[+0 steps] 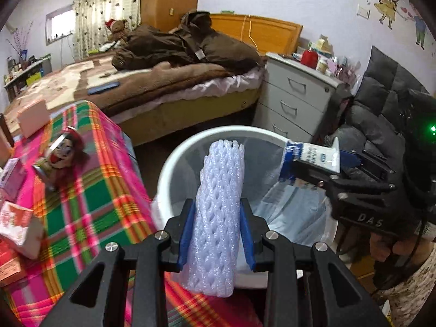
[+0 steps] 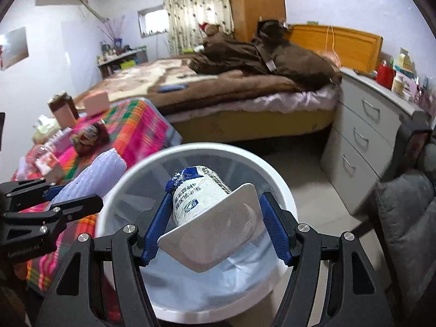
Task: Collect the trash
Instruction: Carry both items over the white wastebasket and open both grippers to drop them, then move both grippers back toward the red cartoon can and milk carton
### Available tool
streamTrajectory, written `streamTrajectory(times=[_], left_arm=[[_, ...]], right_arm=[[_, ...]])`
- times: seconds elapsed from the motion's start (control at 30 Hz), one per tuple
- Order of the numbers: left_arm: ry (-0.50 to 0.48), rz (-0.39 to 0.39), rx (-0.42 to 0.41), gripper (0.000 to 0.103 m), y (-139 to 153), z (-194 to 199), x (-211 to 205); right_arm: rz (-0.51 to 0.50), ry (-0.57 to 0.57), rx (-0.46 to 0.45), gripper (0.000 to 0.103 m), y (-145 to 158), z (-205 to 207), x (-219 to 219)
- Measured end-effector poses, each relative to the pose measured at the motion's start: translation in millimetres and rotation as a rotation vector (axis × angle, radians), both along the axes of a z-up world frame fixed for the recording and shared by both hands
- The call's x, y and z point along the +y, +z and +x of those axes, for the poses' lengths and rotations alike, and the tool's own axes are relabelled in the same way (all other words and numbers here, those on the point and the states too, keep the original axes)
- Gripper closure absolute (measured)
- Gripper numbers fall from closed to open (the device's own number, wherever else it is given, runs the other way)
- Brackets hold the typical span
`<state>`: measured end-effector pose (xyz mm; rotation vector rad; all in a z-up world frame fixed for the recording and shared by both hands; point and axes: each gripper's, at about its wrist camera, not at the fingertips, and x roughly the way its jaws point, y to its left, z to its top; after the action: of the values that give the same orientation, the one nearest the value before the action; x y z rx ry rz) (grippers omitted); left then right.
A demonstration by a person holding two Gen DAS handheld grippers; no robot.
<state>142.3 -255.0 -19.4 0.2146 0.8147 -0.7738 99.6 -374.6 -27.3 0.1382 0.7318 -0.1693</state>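
The left gripper (image 1: 216,234) is clamped on a white foam net sleeve (image 1: 218,212), holding it over the near rim of the white trash bin (image 1: 174,163). The right gripper (image 2: 215,226) grips a white yogurt cup (image 2: 207,212) across its wide rim, above the bin's open mouth. The bin, lined with a pale bag (image 1: 294,212), stands just right of the plaid-covered table (image 1: 95,190)

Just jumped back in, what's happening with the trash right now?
A person holds both grippers over the white bin. The left gripper is clamped on a white foam sleeve; the right gripper grips a yogurt cup. Both items are above the bin's lined opening, not yet dropped. More clutter sits on the plaid table beside it.
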Motion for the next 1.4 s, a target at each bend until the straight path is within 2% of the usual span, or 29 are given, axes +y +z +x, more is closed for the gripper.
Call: streamTrajectory(times=[0.2, 0.23, 0.27, 0.33, 0.5, 0.8, 1.07, 1.4], left_arm=[[-0.017, -0.003, 0.028, 0.068, -7, -1, -13], [-0.017, -0.004, 0.03, 0.065, -8, -1, -14], [-0.014, -0.004, 0.03, 0.054, -9, -1, -14], [-0.008, -0.008, 0.038, 0.044, -10, 0, -12], [-0.004, -0.015, 0.04, 0.043, -10, 0, -9], [0.005, -0.036, 0.034, 0.043, -3, -2, 5], [0.048, -0.065, 0.014, 0.043, 10, -2, 32], [0.155, -0.066, -0.061, 0.042, 32, -2, 84]], right_arm=[[-0.013, -0.011, 0.065, 0.034, -12, 2, -8], [-0.009, -0.011, 0.061, 0.034, -12, 1, -9], [-0.005, -0.013, 0.057, 0.034, -12, 0, -11], [0.004, -0.017, 0.058, 0.034, -13, -1, -13], [0.062, -0.006, 0.053, 0.034, -13, -2, -20], [0.097, 0.017, 0.042, 0.034, -10, 1, -16], [0.048, 0.029, 0.005, 0.034, 7, -2, 4], [0.001, 0.063, -0.067, 0.034, 29, 3, 38]])
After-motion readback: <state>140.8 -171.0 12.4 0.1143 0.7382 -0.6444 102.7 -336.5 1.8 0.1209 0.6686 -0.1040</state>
